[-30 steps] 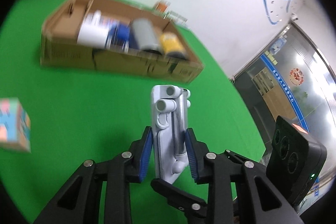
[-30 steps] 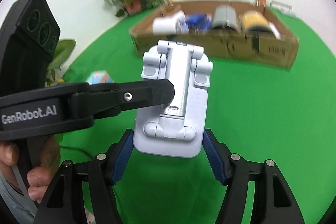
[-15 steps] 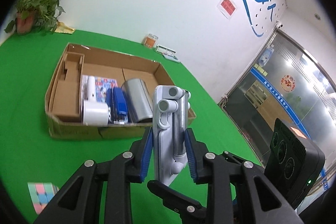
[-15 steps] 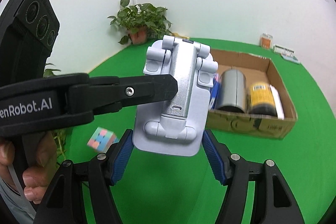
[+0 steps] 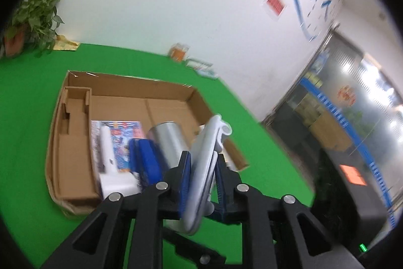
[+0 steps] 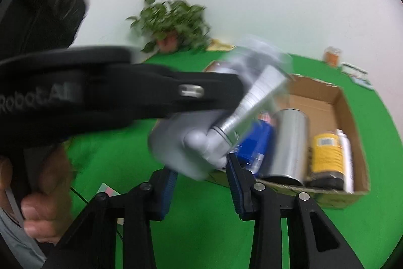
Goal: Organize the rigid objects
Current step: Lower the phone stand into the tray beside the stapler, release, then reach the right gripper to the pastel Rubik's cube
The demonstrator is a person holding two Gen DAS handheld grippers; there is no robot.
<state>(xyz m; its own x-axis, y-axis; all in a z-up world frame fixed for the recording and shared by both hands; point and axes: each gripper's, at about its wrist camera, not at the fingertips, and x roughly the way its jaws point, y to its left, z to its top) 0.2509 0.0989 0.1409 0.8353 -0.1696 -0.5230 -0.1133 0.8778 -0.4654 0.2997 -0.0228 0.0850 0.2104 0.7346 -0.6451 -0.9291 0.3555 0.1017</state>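
The left gripper (image 5: 201, 183), whose jaws have just been closing, is clamping the tilted white phone stand (image 5: 205, 168) above the cardboard box (image 5: 75, 143). The right gripper (image 6: 201, 183) has been narrowing, its pads flanking the stand's base; contact is too blurred to tell.

Bare cardboard floor lies open across the far half of the cardboard box (image 5: 126, 92), toward the upper centre of the left wrist frame. The near half is crowded: a silver can (image 5: 167, 140), a blue object (image 5: 146, 160) and a white bottle (image 5: 107, 150). Green tabletop (image 5: 30, 92) spreads unobstructed at left.
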